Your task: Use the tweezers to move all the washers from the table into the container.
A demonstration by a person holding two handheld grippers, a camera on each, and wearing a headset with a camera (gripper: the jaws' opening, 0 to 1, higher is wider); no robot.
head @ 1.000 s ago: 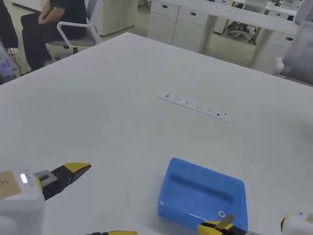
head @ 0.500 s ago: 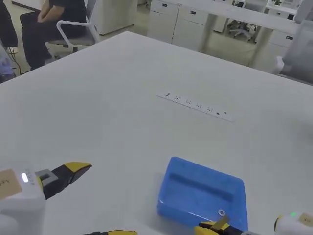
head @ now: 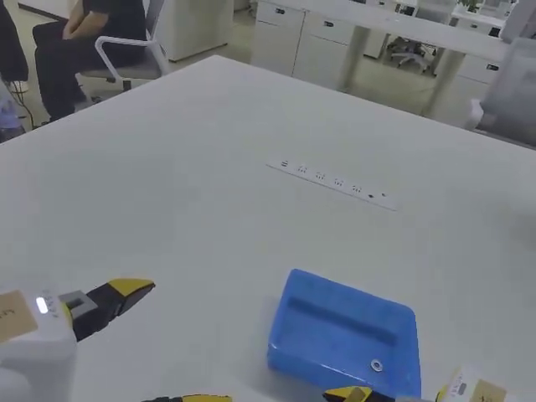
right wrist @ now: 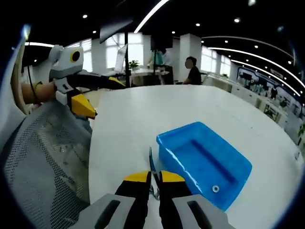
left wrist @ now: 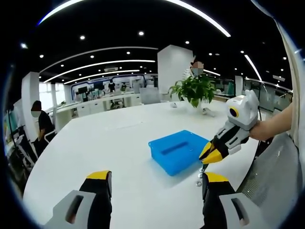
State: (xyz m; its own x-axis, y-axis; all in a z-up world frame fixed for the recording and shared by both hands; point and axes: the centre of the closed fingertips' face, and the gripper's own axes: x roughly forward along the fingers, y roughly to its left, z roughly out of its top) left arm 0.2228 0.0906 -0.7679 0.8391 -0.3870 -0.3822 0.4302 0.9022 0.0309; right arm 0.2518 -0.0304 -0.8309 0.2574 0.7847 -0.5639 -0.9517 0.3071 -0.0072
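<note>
One washer [right wrist: 217,189] — small silver ring — lies flat inside blue container [right wrist: 190,155], near a corner. Right claw [right wrist: 151,177] pinching tweezers [right wrist: 150,161], just beside container wall. Left claw [left wrist: 157,176] spread wide above white bench [left wrist: 119,157].

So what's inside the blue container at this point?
One small washer lies on the floor of the container, near a corner. The rest of the visible floor is bare; in the head view the near wall hides a thin strip.
</note>
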